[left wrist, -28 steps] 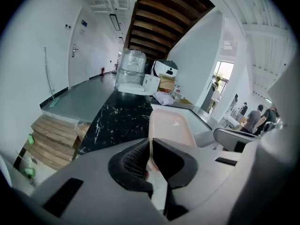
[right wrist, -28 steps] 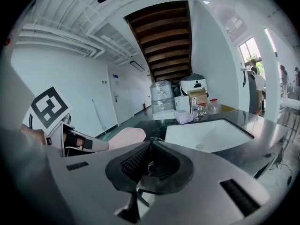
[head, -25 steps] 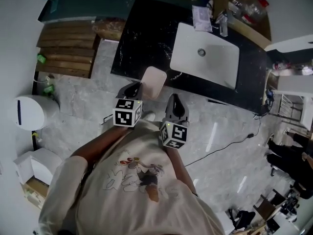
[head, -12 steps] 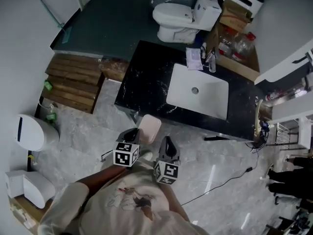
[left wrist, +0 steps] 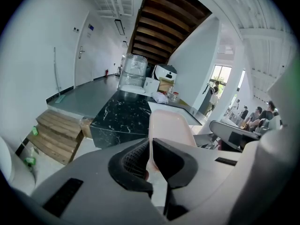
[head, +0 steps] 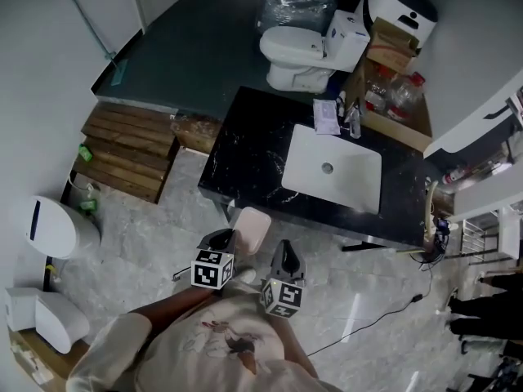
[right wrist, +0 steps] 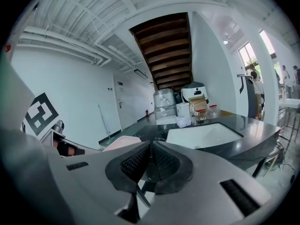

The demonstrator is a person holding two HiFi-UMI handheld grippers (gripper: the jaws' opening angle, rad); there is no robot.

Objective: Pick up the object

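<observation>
**Pale pink tray held in the left jaws, near the basin desk**

In the head view, a pale pink tray is shown clamped at its near edge by the left gripper. It is held off the grey floor, just short of the near edge of the black marbled desk. In the left gripper view, the tray is seen standing on edge between the ribbed pads of the left gripper, which are closed narrowly onto its rim. The tray extends away toward the desk.

The right gripper is held just to the right of the tray and apart from it. In the right gripper view, the jaws of the right gripper are drawn together with nothing between them, and the tray is visible to their left.

A white basin is set into the right part of the desk. A toilet stands beyond the desk's far edge, and wooden steps lie to its left.
</observation>
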